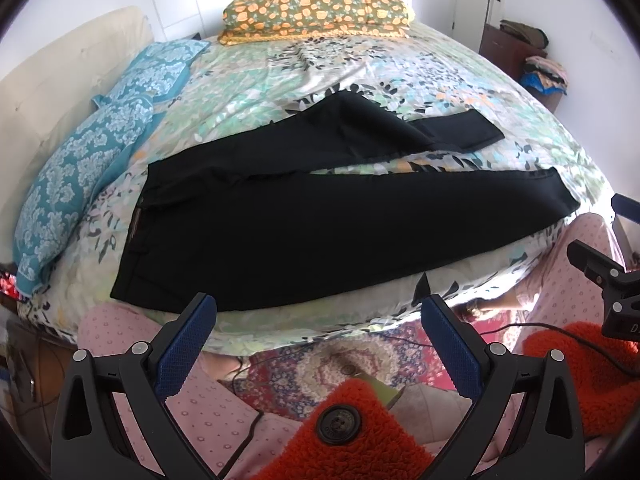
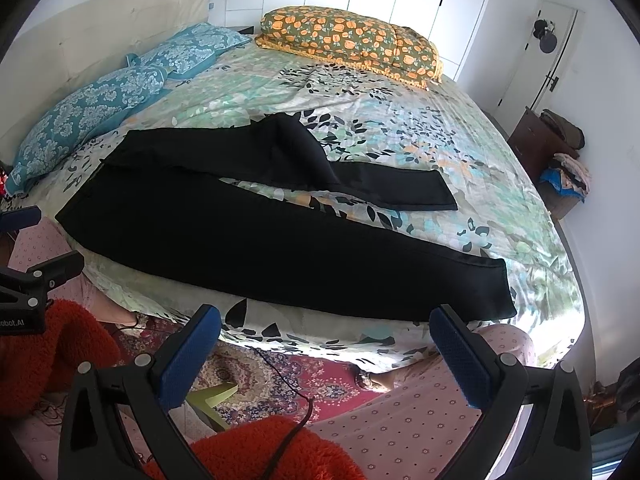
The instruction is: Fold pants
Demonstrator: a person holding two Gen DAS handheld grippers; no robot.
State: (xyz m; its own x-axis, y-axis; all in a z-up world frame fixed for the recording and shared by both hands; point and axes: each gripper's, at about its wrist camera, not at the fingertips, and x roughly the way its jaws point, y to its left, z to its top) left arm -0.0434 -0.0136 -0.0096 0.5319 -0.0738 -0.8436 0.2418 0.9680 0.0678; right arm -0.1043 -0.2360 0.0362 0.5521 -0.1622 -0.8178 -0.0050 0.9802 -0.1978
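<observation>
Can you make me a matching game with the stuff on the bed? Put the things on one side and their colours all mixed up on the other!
Things:
1. pants
2. pillows by the headboard
3. folded quilt at the far side
4. pads on the left hand-held gripper

Colours:
A. olive with orange flowers
B. black
C. dark blue
D. teal with white pattern

Pairs: 1-B, 2-D, 3-A, 4-C
</observation>
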